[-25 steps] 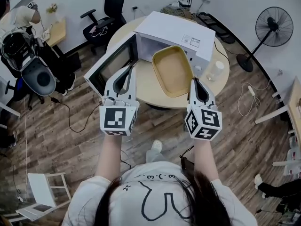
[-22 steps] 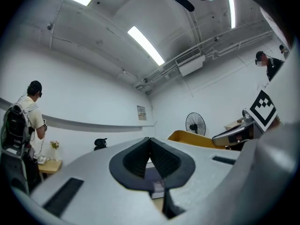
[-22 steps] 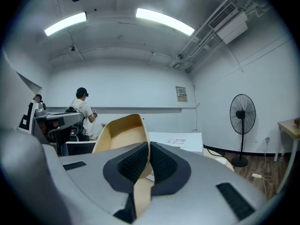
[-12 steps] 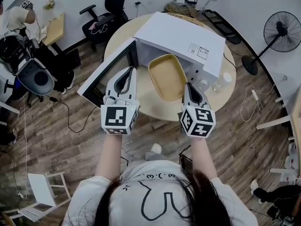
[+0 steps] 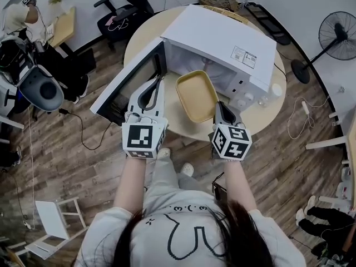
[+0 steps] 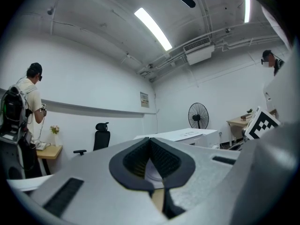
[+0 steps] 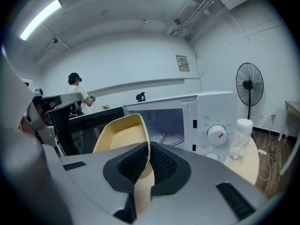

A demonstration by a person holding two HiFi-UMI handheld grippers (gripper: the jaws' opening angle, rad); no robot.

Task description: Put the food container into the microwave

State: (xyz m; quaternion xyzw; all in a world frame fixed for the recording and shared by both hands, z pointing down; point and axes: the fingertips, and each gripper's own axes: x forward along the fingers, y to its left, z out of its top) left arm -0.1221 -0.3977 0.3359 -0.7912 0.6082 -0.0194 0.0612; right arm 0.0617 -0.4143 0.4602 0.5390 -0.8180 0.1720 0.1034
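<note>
Delivery halfway: tan oblong plastic food container (image 5: 197, 95) held at the mouth of the open white microwave (image 5: 222, 35), not yet inside.

From left: dark-windowed microwave door (image 5: 125, 79) swung wide, clearing the way in; left gripper (image 5: 158, 82) closed on nothing, parked beside that door, seemingly kept out of the path; right gripper (image 5: 221, 105) clamped on the container's near rim, far end aimed at the cavity over the round wooden table (image 5: 144, 32); clear plastic bottle (image 5: 275, 90) upright by the dials.
</note>
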